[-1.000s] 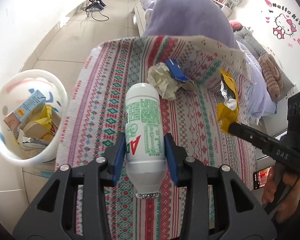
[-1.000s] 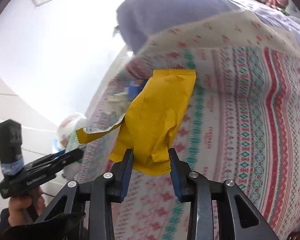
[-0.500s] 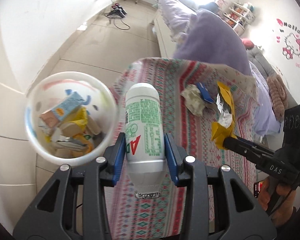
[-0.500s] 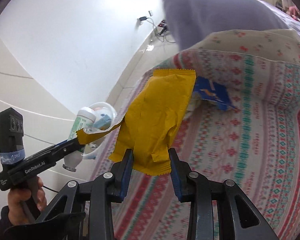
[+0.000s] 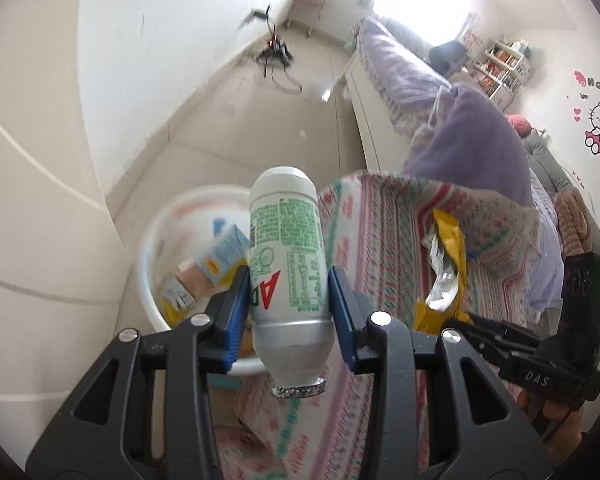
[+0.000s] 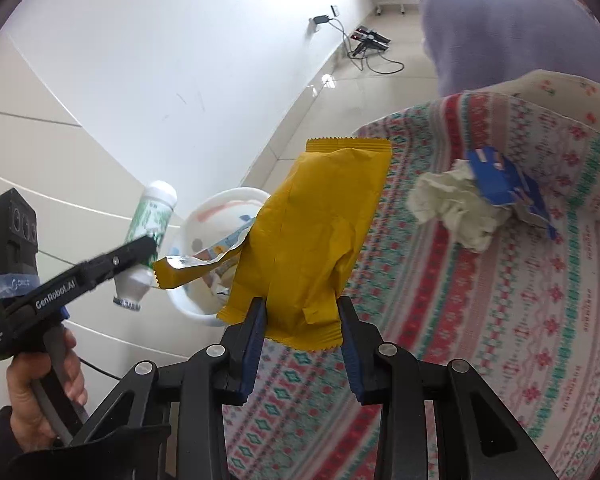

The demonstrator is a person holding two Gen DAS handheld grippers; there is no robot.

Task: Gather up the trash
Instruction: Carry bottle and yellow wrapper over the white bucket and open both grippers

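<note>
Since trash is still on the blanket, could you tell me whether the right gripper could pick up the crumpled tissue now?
Probably not: the right gripper is shut on the yellow wrapper, so it must drop that before taking the crumpled tissue.

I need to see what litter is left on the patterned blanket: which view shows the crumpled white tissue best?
The right wrist view: the crumpled white tissue lies unobstructed on the patterned blanket, touching a blue wrapper. The left wrist view does not show it at all.

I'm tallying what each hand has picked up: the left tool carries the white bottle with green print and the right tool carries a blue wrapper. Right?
Not quite. The right tool carries a yellow wrapper, as the right wrist view shows; the blue wrapper lies on the patterned blanket. The left tool does carry the white bottle.
</note>
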